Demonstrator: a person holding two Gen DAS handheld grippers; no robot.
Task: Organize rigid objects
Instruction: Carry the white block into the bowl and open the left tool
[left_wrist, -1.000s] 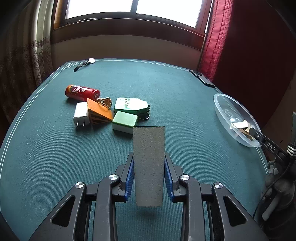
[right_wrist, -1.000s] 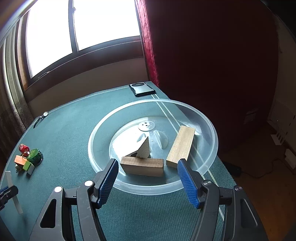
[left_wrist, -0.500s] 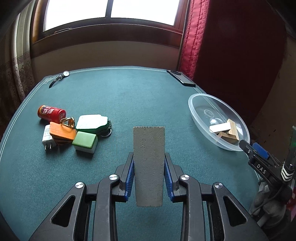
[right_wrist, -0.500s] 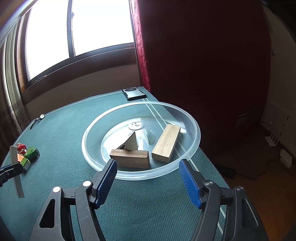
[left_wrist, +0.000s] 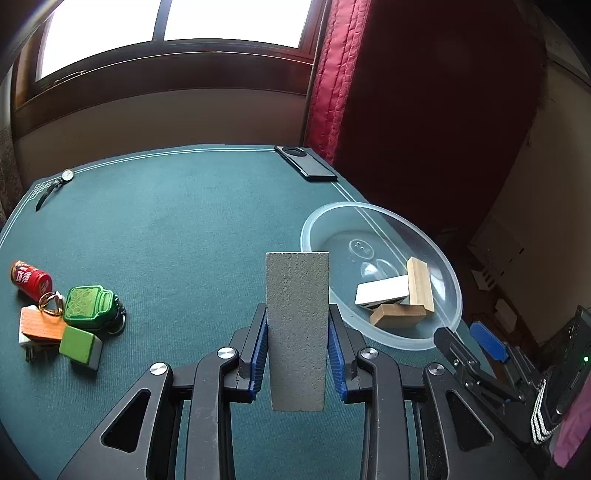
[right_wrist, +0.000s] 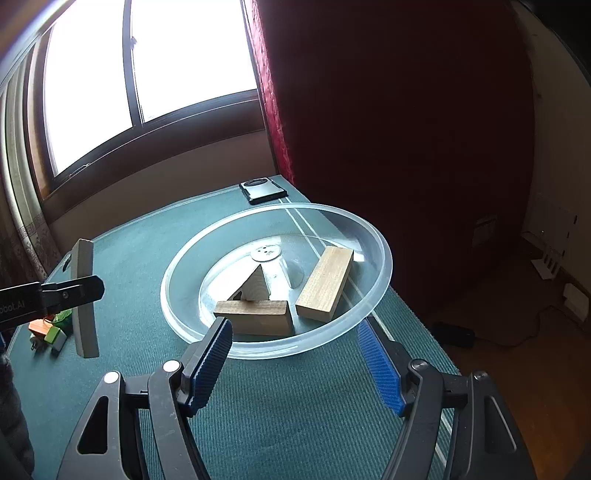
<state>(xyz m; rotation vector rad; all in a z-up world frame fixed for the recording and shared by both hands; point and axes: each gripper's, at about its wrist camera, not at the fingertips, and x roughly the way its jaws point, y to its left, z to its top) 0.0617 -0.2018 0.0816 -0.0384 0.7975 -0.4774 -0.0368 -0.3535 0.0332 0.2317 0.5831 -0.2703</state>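
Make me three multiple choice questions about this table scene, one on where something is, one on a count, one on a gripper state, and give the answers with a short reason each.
1. Where is the black phone?
A. Inside the bowl
B. At the table's far edge, near the red curtain
C. Among the pile of small items

2. How many blocks lie in the clear bowl?
A. One
B. Three
C. Five

3. What state is the left hand-held gripper in?
A. Open and empty
B. Shut on the grey block
C. Shut on the red can

Answers:
1. B: the phone lies flat on the green felt by the curtain, beyond the bowl.
2. B: the right wrist view shows two long wooden blocks and one wedge inside.
3. B: its blue pads press both sides of the upright grey block; the right hand-held gripper is open and empty.
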